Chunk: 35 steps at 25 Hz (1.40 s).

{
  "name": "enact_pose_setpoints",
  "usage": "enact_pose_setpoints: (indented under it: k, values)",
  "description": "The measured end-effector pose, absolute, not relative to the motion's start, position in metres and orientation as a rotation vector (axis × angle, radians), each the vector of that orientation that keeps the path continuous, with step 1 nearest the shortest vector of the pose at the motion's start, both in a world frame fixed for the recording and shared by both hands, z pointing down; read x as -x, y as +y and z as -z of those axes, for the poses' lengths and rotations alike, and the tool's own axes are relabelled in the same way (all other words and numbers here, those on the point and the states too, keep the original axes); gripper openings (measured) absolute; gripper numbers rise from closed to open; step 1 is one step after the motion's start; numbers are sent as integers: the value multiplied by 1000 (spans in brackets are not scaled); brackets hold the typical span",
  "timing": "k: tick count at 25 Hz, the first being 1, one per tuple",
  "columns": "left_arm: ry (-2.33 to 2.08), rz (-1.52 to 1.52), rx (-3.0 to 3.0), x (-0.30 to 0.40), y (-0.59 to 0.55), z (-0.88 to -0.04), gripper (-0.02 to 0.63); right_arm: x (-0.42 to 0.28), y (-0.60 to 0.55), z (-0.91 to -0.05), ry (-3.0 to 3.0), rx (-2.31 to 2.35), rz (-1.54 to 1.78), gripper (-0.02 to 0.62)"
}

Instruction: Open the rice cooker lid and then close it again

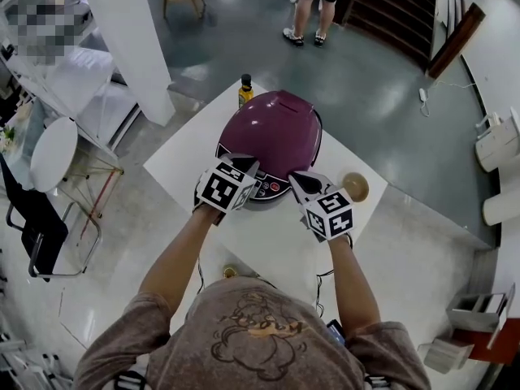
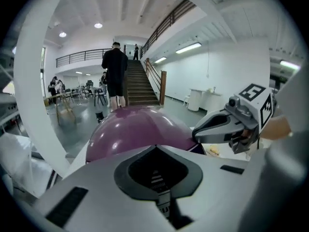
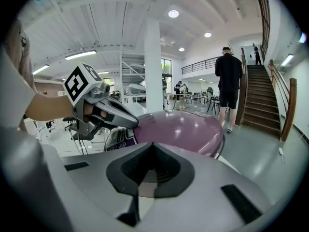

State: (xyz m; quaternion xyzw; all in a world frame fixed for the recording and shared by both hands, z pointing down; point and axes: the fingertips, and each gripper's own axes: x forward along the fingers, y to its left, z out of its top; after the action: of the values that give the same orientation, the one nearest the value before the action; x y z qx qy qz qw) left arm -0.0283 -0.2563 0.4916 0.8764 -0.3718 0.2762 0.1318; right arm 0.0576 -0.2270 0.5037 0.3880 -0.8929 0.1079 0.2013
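Observation:
The purple rice cooker (image 1: 276, 130) stands on the white table (image 1: 187, 165) with its lid down. Its dome fills the middle of the left gripper view (image 2: 135, 129) and of the right gripper view (image 3: 188, 129). My left gripper (image 1: 249, 169) is shut with nothing in it, and its tip is at the cooker's front left, by the control panel (image 1: 272, 188). My right gripper (image 1: 297, 179) is also shut and empty, at the front right of the panel. Each gripper shows in the other's view: the right one (image 2: 212, 127) and the left one (image 3: 126, 121). Whether either tip touches the cooker I cannot tell.
A dark bottle with a yellow label (image 1: 245, 90) stands behind the cooker at the table's far corner. A round tan object (image 1: 355, 186) lies to the cooker's right. A white pillar (image 1: 130, 39) and a chair (image 1: 41, 218) are on the left, and a person (image 1: 313, 6) stands far behind.

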Motion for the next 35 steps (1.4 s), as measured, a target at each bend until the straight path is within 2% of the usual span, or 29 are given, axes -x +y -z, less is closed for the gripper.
enact_pose_setpoints:
  k: [7,14,24,35]
  values:
    - [-1138,-366,-2547,57,-225,-478,21,-55,-210,-501,-2570,-1106,-289,6]
    - [-1109,-220,-2575,51,-177,-472,21,-80,-171,-477,-2739,-1302,-345,5]
    - [-1125,4,-2681,51,-151,-434,21,-124,-110,-455,-2746,-1487,-241,3]
    - [-1107,8,-2699,33,-136,-438,21,-148,-92,-458,-2728,-1533,-229,-2]
